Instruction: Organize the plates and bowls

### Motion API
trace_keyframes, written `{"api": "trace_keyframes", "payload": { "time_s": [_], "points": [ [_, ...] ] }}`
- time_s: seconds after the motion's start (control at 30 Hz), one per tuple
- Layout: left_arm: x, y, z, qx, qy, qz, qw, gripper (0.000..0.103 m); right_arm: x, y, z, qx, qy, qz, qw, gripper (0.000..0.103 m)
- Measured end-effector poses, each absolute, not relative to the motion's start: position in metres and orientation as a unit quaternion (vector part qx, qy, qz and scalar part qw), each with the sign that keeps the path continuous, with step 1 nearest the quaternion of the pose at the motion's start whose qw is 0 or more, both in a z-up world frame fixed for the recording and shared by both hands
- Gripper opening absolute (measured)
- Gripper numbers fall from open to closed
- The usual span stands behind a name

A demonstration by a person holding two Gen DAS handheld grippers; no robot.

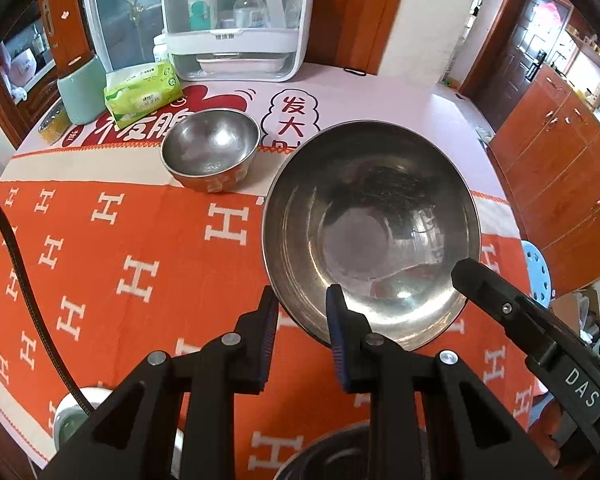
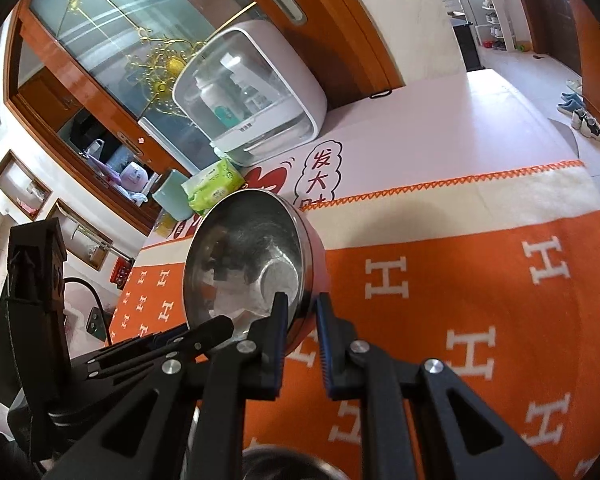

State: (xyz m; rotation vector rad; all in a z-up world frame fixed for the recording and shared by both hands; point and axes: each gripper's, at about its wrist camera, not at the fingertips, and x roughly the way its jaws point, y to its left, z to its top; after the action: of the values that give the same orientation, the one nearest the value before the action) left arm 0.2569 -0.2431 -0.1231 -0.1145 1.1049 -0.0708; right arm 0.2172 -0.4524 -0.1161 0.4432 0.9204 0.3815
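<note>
A large steel bowl [image 1: 372, 232] is held tilted above the orange cloth. My left gripper [image 1: 300, 320] is shut on its near-left rim, one finger outside and one inside. My right gripper [image 2: 302, 312] is shut on its other rim; the bowl [image 2: 248, 264] stands tipped toward the camera there. The right gripper's finger shows in the left wrist view [image 1: 484, 284] at the bowl's right rim. A smaller steel bowl [image 1: 210, 152] sits upright on the table behind, to the left.
An orange H-patterned cloth [image 1: 140, 260] covers the round table. A white lidded container with bottles [image 1: 236, 20], a green tissue pack [image 1: 142, 94] and a mint cup [image 1: 80, 92] stand at the back. A white cup [image 1: 72, 416] sits near-left. A dark bowl rim [image 1: 340, 456] shows below.
</note>
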Motion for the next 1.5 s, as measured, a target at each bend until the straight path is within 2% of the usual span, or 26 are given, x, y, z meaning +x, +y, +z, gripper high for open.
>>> {"api": "trace_keyframes", "payload": {
  "time_s": [0.33,0.73,1.5],
  "points": [
    [0.207,-0.244,-0.099,-0.035,0.512,-0.056,0.856,0.023,0.165,-0.452,-0.094,0.210,0.425,0.176,0.863,0.014],
    [0.152,-0.246,-0.095,-0.011,0.522,-0.082,0.849,0.023,0.107,-0.443,-0.083,0.188,0.431,0.161,0.868,0.014],
    [0.110,-0.271,-0.139,0.069,0.608,-0.106,0.784,0.023,0.057,-0.433,-0.117,0.146,0.547,0.118,0.816,0.015]
  ]
}}
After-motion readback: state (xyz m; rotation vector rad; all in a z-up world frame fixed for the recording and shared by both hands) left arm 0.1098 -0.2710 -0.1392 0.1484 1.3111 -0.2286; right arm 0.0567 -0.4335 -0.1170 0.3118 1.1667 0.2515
